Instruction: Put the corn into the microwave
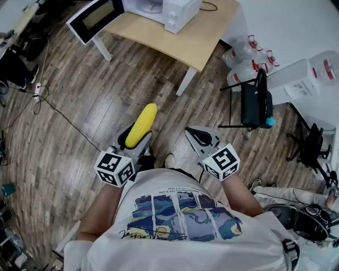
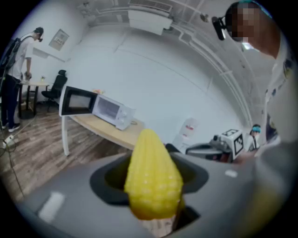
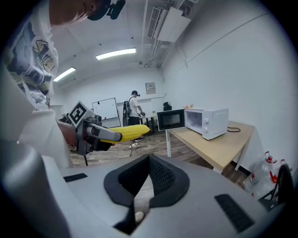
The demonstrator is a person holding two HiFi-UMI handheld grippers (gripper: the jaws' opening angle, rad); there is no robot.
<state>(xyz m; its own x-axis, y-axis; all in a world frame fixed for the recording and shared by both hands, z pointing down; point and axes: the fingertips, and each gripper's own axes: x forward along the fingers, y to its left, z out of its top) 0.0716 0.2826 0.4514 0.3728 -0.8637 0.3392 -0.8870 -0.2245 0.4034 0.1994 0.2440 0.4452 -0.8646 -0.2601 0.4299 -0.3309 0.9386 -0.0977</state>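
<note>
A yellow corn cob (image 1: pixel 142 125) sticks forward out of my left gripper (image 1: pixel 132 142), whose jaws are shut on its base. In the left gripper view the corn (image 2: pixel 152 174) fills the gap between the jaws. The right gripper view shows the cob (image 3: pixel 126 133) from the side. My right gripper (image 1: pixel 201 137) is shut with nothing in it, held beside the left at chest height. The white microwave (image 1: pixel 169 10) stands on a wooden table (image 1: pixel 196 39) ahead, its door (image 1: pixel 94 18) swung open to the left.
A black chair (image 1: pixel 256 100) and several water jugs (image 1: pixel 241 61) stand to the right of the table. Cables (image 1: pixel 39 98) trail over the wood floor at the left. A second person (image 2: pixel 16 79) stands at a desk far off.
</note>
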